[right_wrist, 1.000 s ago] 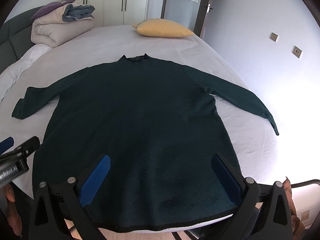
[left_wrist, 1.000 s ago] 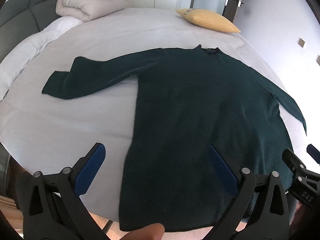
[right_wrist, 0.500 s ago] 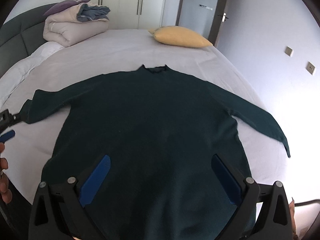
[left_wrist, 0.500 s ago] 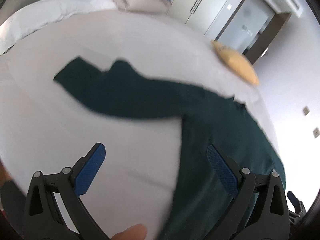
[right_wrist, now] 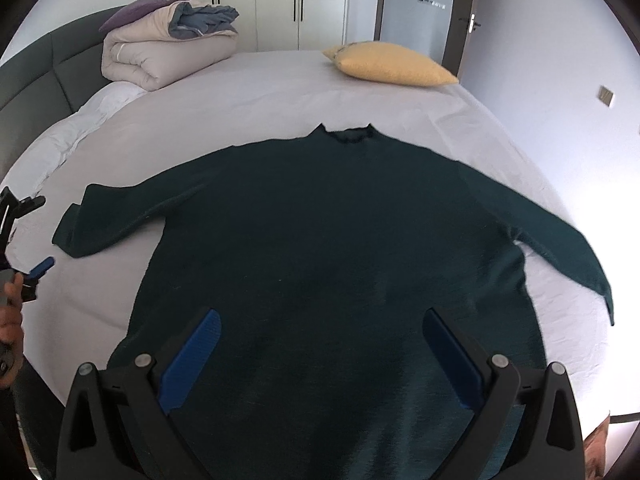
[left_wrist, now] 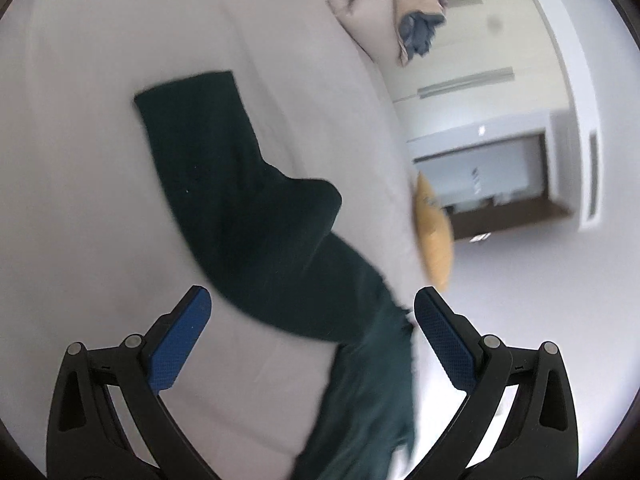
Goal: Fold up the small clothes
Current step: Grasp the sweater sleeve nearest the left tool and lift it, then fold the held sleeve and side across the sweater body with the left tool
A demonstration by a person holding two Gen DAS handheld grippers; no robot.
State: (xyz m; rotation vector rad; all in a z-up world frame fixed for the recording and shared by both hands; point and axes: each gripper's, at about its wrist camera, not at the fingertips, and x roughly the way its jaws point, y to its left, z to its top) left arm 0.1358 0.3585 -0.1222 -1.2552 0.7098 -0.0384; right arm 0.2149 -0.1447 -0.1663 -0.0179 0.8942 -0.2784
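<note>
A dark green long-sleeved sweater (right_wrist: 332,248) lies flat on the bed, neck away from me, sleeves spread to both sides. My right gripper (right_wrist: 320,340) is open and empty, hovering over the sweater's lower body. My left gripper (left_wrist: 312,324) is open and empty, rolled sideways and pointing at the left sleeve (left_wrist: 240,200), whose cuff lies on the sheet. The left gripper also shows at the left edge of the right wrist view (right_wrist: 24,236), beside the sleeve's cuff (right_wrist: 72,236).
The bed has a pale grey sheet (right_wrist: 280,92). A folded duvet stack (right_wrist: 160,48) sits at the far left and a yellow pillow (right_wrist: 388,64) at the far right. A dark headboard (right_wrist: 40,64), wardrobe doors (right_wrist: 280,0) and a door stand behind.
My left gripper swung left from the sweater's hem toward the left sleeve and rolled sideways. My right gripper moved forward over the sweater's body. Both stayed open.
</note>
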